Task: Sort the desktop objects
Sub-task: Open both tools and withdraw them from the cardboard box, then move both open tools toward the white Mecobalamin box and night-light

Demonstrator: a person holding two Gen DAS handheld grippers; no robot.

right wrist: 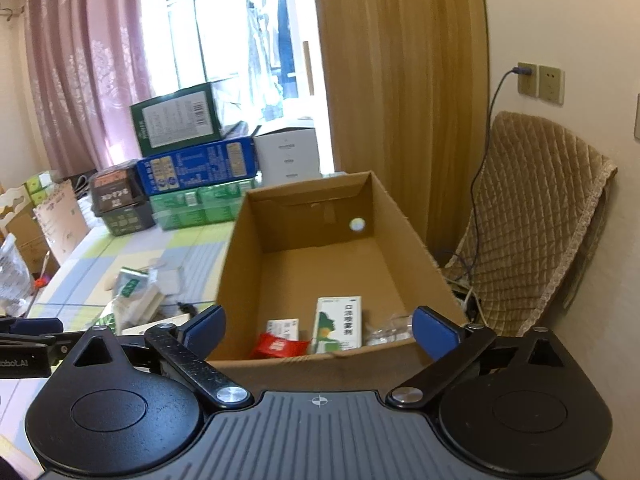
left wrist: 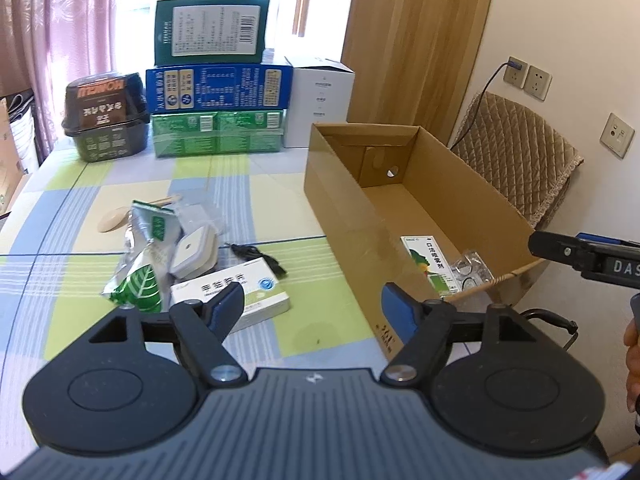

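Left gripper (left wrist: 312, 312), black arms with blue pads, sits lowest in the left wrist view, fingers spread wide, nothing between them. Left blue pad overlaps a white flat medicine box with blue-green print (left wrist: 236, 294) lying on the checked green-blue-white tablecloth (left wrist: 280, 208); can't tell if it touches. Just behind the box: a black cable (left wrist: 258, 258), a small white square case with rounded corners (left wrist: 192, 250), a silver foil pouch with green leaf print (left wrist: 138, 276) and a second foil pouch (left wrist: 150, 222), all bunched together. A beige wooden spoon (left wrist: 120, 218) lies just left of the pile. Open brown cardboard box (left wrist: 344, 200) stands right of the pile; inside it, near end, a white-green carton with a figure print (left wrist: 430, 264) and a clear plastic blister piece (left wrist: 470, 270). Far edge of table: stacked green, blue and dark-green printed cartons (left wrist: 216, 88), a black food tub (left wrist: 104, 114) and a white carton (left wrist: 320, 96). Other tool's black arm (left wrist: 584, 254) enters at right edge.

Right wrist view: right gripper (right wrist: 320, 330) hovers at the cardboard box's (right wrist: 248, 240) near wall, fingers wide apart, holding nothing. Inside the box: white-green carton (right wrist: 338, 322), red crinkled packet (right wrist: 278, 346), small white carton (right wrist: 284, 328), clear plastic piece (right wrist: 390, 330). Pile of pouches (right wrist: 134, 296) on the tablecloth (right wrist: 100, 256) left of the box. Quilted tan cover (right wrist: 532, 216) drapes a chair at right.
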